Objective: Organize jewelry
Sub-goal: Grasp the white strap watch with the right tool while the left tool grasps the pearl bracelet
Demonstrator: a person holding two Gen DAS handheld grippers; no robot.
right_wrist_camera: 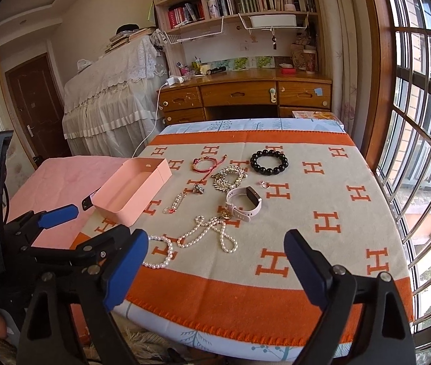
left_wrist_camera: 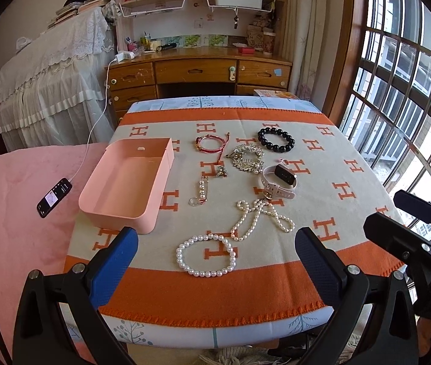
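At the bottom of both views, we hold the left gripper [left_wrist_camera: 215, 261] and the right gripper [right_wrist_camera: 215, 261] above the near orange border of the blanket [left_wrist_camera: 352, 140], each with its blue pads spread wide and nothing between them. Nothing has been lifted yet; we judge the sorting is only about to begin, and no piece sits in the box.

Just beyond the left gripper, low in the centre of the left view, lies the round pearl bracelet [left_wrist_camera: 206, 255], the nearest piece and roughly in line with the gap between the pads. Above it sprawls the long pearl necklace [left_wrist_camera: 261, 217], then the white-strapped smartwatch [left_wrist_camera: 279, 179] at mid-frame. To the left of centre rests a short beaded chain [left_wrist_camera: 201, 190]. Farther up come the gold rhinestone piece [left_wrist_camera: 247, 156], the red cord bracelet [left_wrist_camera: 212, 144] and the black bead bracelet [left_wrist_camera: 276, 140].

The open pink box [left_wrist_camera: 124, 188] stands at centre left, well apart from the right gripper.

The next move, as we read it, calls for lowering one gripper over the pearl bracelet, pinching a few beads, and carrying it left to the box.
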